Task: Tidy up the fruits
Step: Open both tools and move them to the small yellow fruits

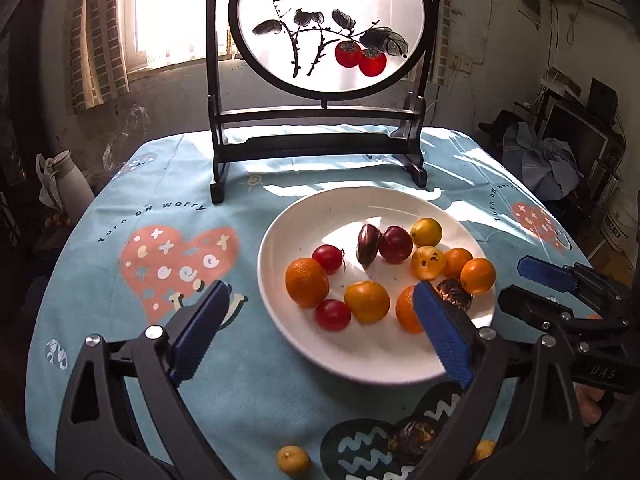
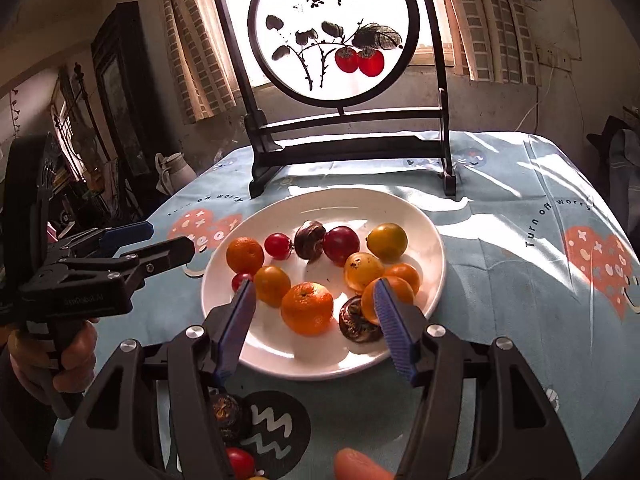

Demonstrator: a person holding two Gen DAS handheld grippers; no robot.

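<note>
Both tongs are spread, empty. Loose date (image 2: 229, 416) lies at 7 o'clock below the plate (image 2: 224, 320), nearest the right gripper (image 2: 316, 304); left gripper (image 1: 320, 304) is farther.

Both wrist views near, sharing plate (image 1: 304, 344)

plate (image 2: 432, 248) on table centre | fruits (image 2: 307, 309) in plate | screen (image 2: 334, 32) behind plate

A white plate (image 1: 304, 216) on the blue tablecloth (image 1: 120, 208) holds oranges, red tomatoes and dark fruits. The left gripper (image 1: 320, 300) hangs wide open above its near rim; a small yellow fruit (image 1: 293, 460) lies off-plate.
</note>
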